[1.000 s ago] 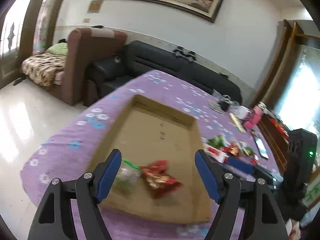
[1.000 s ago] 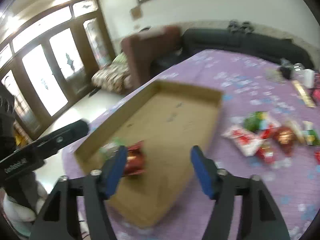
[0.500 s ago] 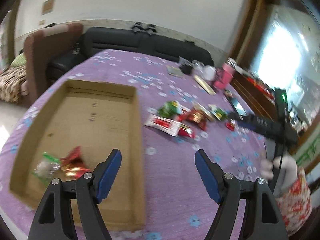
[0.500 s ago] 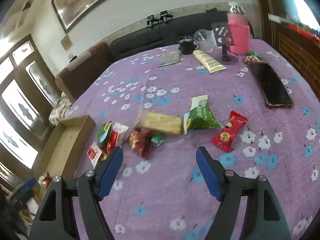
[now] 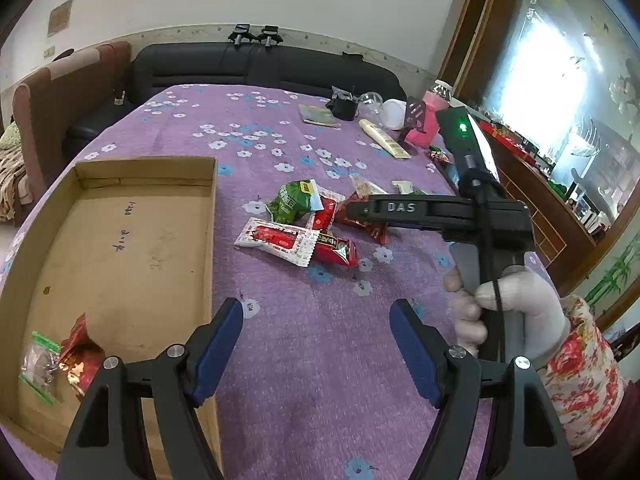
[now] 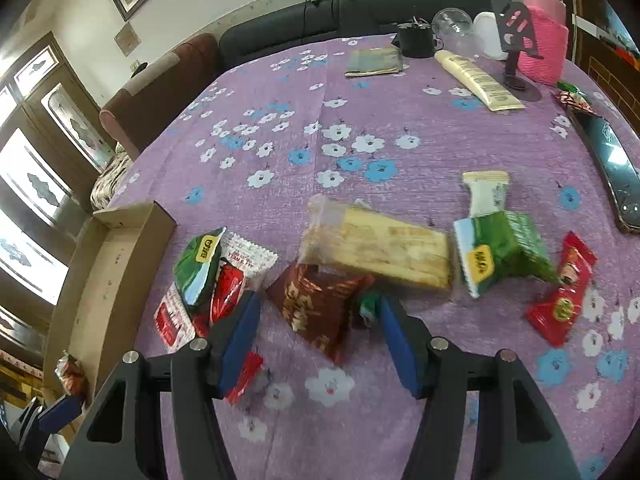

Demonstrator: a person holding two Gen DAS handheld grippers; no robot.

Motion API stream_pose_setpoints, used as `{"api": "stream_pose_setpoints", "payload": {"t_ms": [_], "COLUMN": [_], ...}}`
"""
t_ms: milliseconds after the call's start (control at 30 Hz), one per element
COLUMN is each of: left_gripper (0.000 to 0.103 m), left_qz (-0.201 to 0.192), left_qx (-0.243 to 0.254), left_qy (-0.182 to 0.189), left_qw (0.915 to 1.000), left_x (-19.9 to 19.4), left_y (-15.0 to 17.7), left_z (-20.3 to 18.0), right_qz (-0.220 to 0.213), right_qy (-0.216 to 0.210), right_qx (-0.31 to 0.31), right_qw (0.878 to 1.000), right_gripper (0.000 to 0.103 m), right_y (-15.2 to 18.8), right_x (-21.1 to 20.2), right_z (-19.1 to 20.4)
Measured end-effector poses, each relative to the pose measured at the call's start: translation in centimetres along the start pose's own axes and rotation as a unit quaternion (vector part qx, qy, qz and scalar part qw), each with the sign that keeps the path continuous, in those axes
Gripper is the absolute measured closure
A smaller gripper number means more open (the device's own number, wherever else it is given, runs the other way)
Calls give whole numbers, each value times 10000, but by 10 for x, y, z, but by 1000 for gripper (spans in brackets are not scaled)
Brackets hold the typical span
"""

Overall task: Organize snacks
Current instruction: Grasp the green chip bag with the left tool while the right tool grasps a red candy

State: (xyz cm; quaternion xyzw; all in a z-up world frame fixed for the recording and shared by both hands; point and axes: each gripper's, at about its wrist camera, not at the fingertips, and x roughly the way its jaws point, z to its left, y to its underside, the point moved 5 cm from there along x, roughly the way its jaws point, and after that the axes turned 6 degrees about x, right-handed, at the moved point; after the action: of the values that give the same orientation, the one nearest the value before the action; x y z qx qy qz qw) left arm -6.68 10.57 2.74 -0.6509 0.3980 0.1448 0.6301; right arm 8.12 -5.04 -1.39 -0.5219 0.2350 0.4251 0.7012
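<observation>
In the right wrist view my right gripper (image 6: 319,298) straddles a dark red snack packet (image 6: 316,304) on the purple tablecloth. Its jaws are closing, and a thin gap still shows at each blue pad. Around the packet lie a yellow biscuit pack (image 6: 376,248), a green packet (image 6: 500,256), a red stick packet (image 6: 564,292) and a green and red-white heap (image 6: 208,272). My left gripper (image 5: 317,304) hangs open and empty over bare cloth, just right of the cardboard box (image 5: 210,240). A red packet (image 5: 80,356) and a clear packet (image 5: 38,364) lie in the box's near corner.
At the table's far right are a phone (image 6: 616,172), a pink bottle (image 6: 546,40), a cream tube (image 6: 476,76) and a black cup (image 6: 416,40). A gloved hand (image 5: 516,312) holds the right tool. A black sofa (image 5: 260,64) stands behind the table.
Both views swung from the box to the snack pile. My right gripper dropped close over the dark red packet and its jaws narrowed. My left gripper slid off the box to the cloth beside it.
</observation>
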Motion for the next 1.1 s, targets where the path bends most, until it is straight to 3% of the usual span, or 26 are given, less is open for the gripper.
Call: {"api": "stream_pose_setpoints", "payload": {"t_ms": [67,133,233,367,400,433,633,767,833,933,967,1000,1067,1100], "left_gripper": [24,24,24,24,24,24,24,24,24,25,27,42,60,61], "left_qz": [48,98,122,155,158,148,243,620,786,886,920,983,1108,1093], "left_qx": [-15,-57,-72,108,169,255,381,-216,-508,-507,-399,-337,-107,14], "left_qy": [30,77,142,138,132,117,4,163,223,173,204,294,255,232], "left_qw": [10000,9999,9998,9997,9996,9995,9990,9977,9954,9946,9948,9941,9935,9937], "left_x": [5,12,17,23,23,25,67,110,129,144,146,148,151,150], "left_y": [-1,-3,-8,-16,-21,-28,-79,-96,-99,-99,-99,-96,-91,-89], "left_z": [0,-1,-5,-14,-16,-18,-6,21,31,34,31,27,20,16], "right_qz": [-4,-40,-28,16,23,24,17,-65,-75,-68,-96,-119,-155,-175], "right_qy": [11,7,-249,-408,-421,-429,-597,-923,-957,-1060,-1109,-1151,-1213,-1229], "right_qx": [15,15,139,220,232,240,375,705,774,781,770,757,745,750], "right_qw": [10000,10000,9996,9989,9988,9988,9975,9932,9924,9913,9908,9904,9897,9894], "right_gripper": [43,59,73,83,88,102,102,96,84,84,84,82,77,72], "right_y": [1,2,2,5,6,8,18,11,10,10,9,8,7,7], "right_x": [4,5,3,-3,-6,-10,-23,-24,-21,-18,-19,-19,-20,-20], "right_z": [0,-2,-6,-9,-10,-12,-23,-35,-39,-38,-37,-36,-35,-35]}}
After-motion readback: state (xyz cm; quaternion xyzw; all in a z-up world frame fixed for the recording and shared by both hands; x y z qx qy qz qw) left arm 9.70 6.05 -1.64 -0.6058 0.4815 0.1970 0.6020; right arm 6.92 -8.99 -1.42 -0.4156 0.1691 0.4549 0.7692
